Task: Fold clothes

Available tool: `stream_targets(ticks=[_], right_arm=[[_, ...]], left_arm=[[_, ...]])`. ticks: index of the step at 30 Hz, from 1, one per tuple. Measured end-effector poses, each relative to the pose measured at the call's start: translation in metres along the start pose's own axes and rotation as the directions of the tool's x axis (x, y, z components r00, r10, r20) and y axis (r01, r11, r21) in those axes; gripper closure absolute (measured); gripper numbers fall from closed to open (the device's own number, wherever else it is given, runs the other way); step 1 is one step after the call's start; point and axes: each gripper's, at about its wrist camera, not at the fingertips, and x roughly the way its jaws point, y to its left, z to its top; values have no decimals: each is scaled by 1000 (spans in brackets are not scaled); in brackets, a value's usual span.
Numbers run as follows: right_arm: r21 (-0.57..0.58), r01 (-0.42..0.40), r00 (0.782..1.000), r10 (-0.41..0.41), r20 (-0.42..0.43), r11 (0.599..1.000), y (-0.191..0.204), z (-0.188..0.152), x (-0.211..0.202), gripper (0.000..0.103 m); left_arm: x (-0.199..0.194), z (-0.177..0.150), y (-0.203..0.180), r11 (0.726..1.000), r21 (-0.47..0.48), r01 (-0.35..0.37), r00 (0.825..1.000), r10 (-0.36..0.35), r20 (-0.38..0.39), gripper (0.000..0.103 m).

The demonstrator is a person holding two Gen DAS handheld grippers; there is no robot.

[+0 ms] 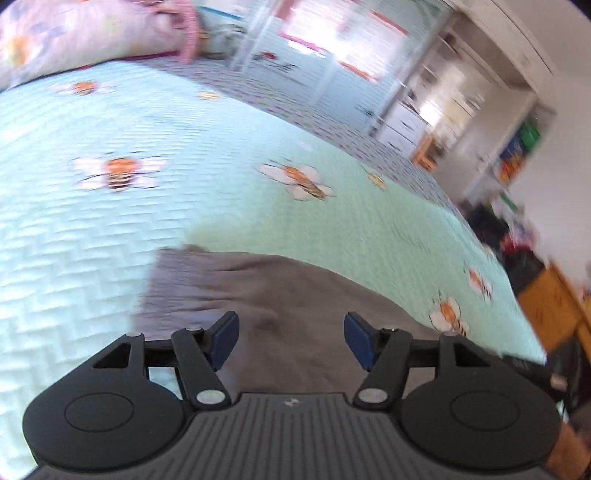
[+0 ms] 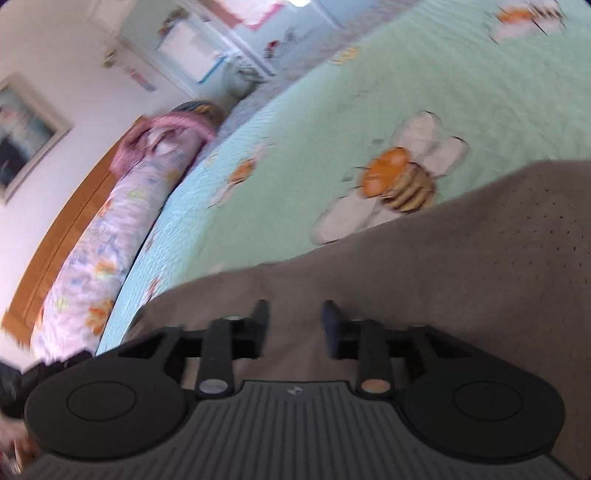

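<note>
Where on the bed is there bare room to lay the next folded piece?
Bare quilt lies between the grey garment and the pillow. The near edge is taken by the garment, under both open grippers.

Garment [image 1: 280, 295]: plain grey-brown; small dark dots on part seen from right wrist.
Bedspread [image 1: 221, 206]: mint green, quilted zigzag texture, orange-and-brown striped bees with white wings.
Pillow [image 2: 107, 243]: pale lilac, orange-blue floral print.
Headboard [image 2: 74, 206]: orange-brown wood.
Left gripper [image 1: 291, 339]: black, blue pads.
</note>
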Motion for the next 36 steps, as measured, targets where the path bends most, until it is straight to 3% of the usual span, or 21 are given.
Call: stream_targets(ticks=[4, 7, 11, 16, 24, 32, 34, 36], right_arm=[[-79, -113, 992, 108, -65, 990, 32, -32, -23, 56], [-87, -226, 965, 211, -155, 970, 56, -59, -35, 55], [-107, -249, 950, 221, -221, 963, 78, -105, -58, 50], [-145, -224, 956, 189, -223, 964, 92, -140, -54, 49], [-225, -119, 979, 77, -186, 967, 109, -149, -28, 49], [-211, 64, 997, -71, -25, 975, 118, -163, -23, 48], [-224, 35, 999, -39, -17, 974, 122, -167, -14, 35], [-225, -61, 997, 50, -53, 973, 127, -173, -9, 34]], left_arm=[[-13, -14, 24, 994, -96, -45, 998, 41, -44, 36], [-12, -22, 33, 990, -137, -22, 997, 11, -76, 36], [-11, -29, 31, 986, -167, -10, 995, -8, -102, 36], [-11, -30, 9, 991, -122, 62, 991, -76, -109, 36], [-16, -38, 1, 988, -108, 113, 982, -128, -136, 36], [-13, -41, 6, 985, -119, 128, 977, -146, -153, 36], [-11, -43, 1, 984, -105, 146, 973, -162, -167, 36], [-7, -44, -7, 982, -83, 170, 965, -183, -188, 36]])
